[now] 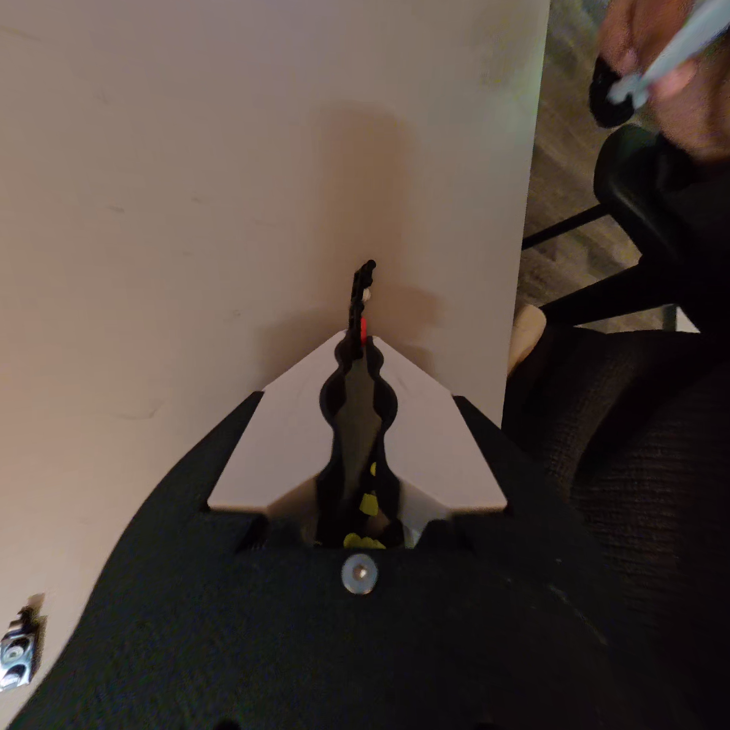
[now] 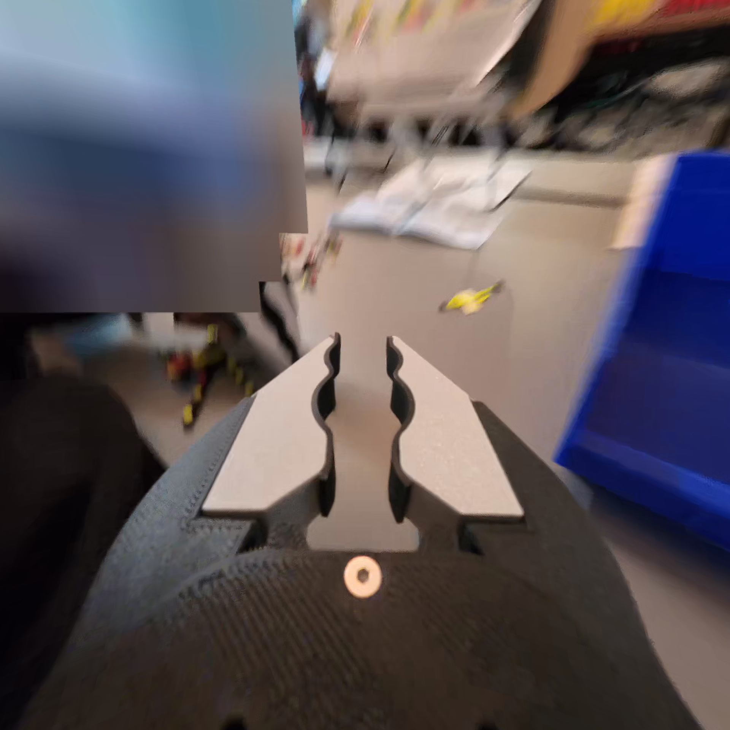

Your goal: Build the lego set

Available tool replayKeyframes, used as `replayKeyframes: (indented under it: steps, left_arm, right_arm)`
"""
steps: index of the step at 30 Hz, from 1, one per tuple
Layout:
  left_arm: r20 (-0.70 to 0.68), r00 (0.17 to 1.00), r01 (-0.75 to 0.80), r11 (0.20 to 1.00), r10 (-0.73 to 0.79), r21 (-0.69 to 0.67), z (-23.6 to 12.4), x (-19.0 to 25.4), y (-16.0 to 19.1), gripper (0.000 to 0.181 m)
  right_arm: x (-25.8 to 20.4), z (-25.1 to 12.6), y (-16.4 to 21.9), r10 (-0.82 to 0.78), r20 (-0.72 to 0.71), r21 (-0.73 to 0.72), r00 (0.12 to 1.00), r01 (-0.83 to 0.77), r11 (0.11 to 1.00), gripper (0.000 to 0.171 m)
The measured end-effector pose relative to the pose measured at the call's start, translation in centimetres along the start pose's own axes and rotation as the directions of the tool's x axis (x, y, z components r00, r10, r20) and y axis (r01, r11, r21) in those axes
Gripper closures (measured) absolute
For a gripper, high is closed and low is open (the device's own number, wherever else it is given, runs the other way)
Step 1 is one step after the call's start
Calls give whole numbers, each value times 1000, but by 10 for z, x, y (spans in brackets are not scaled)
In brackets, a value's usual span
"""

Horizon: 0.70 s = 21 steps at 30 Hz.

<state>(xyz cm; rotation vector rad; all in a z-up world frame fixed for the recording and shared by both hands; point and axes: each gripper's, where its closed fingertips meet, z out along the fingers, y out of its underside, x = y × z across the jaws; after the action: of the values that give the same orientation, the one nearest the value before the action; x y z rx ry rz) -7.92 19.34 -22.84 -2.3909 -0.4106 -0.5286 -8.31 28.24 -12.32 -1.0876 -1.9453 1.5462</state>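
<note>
**Left jaws pinch a thin lego piece; right jaws are wide apart**

In the left wrist view, the left gripper (image 1: 357, 347) has its jaws squeezed tight on a thin black lego piece (image 1: 361, 300); the piece sticks straight out toward 12 o'clock, with a red bit and a small white bit on it; yellow bits show low down between the jaws, toward 6 o'clock; the pale counter (image 1: 197, 197) lies under it all; a small shiny metal part (image 1: 17, 651) sits on the counter at 8 o'clock; a black chair (image 1: 632, 355) is at 3 o'clock, past the counter's edge; a hand (image 1: 679, 79) with something grey and black is at 1 o'clock, too blurry to make out.

In the right wrist view, the right gripper (image 2: 362, 339) has its jaws wide apart with nothing between them; the picture is very blurry; a big blue bin (image 2: 663, 335) stands at 3 o'clock, and what is inside cannot be seen; a small yellow lego bit (image 2: 470, 298) lies on the counter at 1 o'clock; an open booklet (image 2: 426, 205) lies at 12 o'clock; a lego build (image 2: 201, 367) in yellow, red and black sits at 9 o'clock.
</note>
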Motion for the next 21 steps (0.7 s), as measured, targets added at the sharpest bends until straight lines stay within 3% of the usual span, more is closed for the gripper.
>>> replayKeyframes:
  steps: [2,4,6,8,15,21]
  left_arm:
    - [-27,999,33,999,-33,8,-2,-1,-2,178]
    - [-66,995,75,997,-73,26,-3,-1,-5,179]
    - [-149,982,129,990,-120,52,-7,7,-10,179]
    - [-231,959,186,979,-163,81,-12,13,-16,181]
    - [-295,927,267,960,-232,85,-14,14,-18,181]
    - [-301,923,278,956,-239,94,-16,13,-19,181]
  right_arm:
    - [-13,22,33,-130,62,-199,990,140,970,147]
    - [-23,39,66,-302,132,-360,944,329,873,151]
    - [-26,49,80,-500,168,-415,850,521,746,155]
    - [-34,57,79,-614,199,-382,764,637,670,156]
    - [-38,68,90,-582,267,-394,768,638,662,148]
    - [-40,73,90,-579,299,-393,758,651,649,165]
